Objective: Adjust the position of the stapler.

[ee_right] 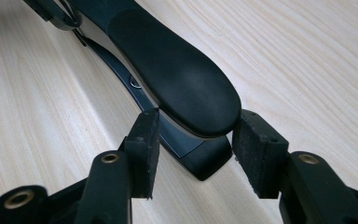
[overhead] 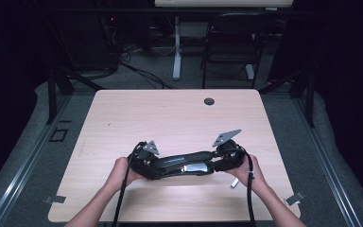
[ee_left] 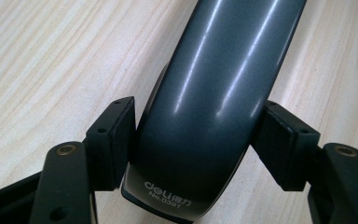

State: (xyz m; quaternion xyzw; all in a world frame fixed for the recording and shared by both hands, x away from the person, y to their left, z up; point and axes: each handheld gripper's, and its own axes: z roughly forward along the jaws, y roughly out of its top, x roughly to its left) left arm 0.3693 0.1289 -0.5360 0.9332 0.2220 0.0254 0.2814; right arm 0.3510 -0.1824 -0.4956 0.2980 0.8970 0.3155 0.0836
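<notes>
A long black stapler lies across the near part of the wooden table, held between both grippers. In the left gripper view its glossy rear end carries white lettering. My left gripper has both pads pressed on that end's sides; from above this gripper sits at the stapler's left end. In the right gripper view the matte rounded handle tip and the base under it lie between the pads of my right gripper, whose pad tips touch the handle's two sides. From above, the right gripper is at the stapler's right end.
A round cable hole sits near the table's far edge. Beyond the table stand a dark folding chair and a white desk leg, with cables on the floor. A person's forearms come in from the bottom edge.
</notes>
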